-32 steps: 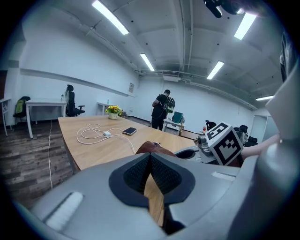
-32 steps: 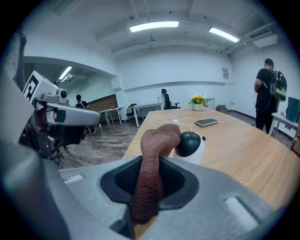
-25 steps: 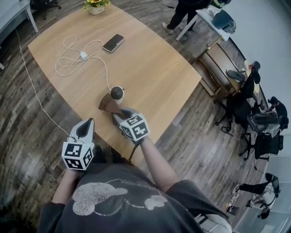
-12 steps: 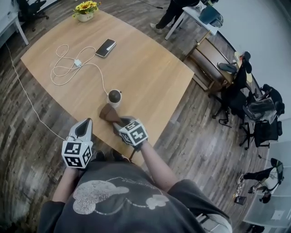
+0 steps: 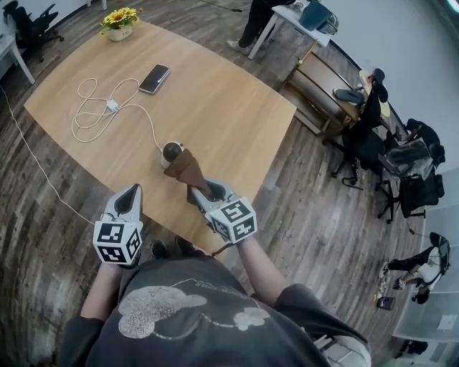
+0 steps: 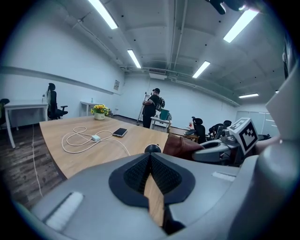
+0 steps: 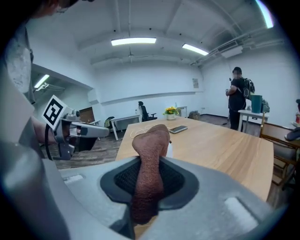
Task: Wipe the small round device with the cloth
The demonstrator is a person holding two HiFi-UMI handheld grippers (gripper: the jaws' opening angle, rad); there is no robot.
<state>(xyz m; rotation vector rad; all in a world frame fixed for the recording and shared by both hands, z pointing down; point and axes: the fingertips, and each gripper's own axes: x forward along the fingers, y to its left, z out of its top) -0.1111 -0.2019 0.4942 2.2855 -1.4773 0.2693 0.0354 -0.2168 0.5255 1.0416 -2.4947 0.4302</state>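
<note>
Little of the wiping can be counted as done. Our right gripper [image 5: 203, 191] is clamped on the brown cloth [image 5: 188, 169], which bunches up between its jaws. The cloth's far end reaches the small round device [image 5: 170, 150], left of centre in the head view, near the close edge of the table [image 5: 237, 107]. We cannot tell whether the cloth presses on the device, so we judge the rubbing itself is left to do. Our left gripper [image 5: 133, 193], at lower left, has its jaws together on nothing, apart from the device. A white cable [image 5: 100, 107] runs up to the device from the upper left, near a phone [image 5: 154, 78] and a flower pot [image 5: 118, 21]. Only the cable lies close enough to snag.
</note>
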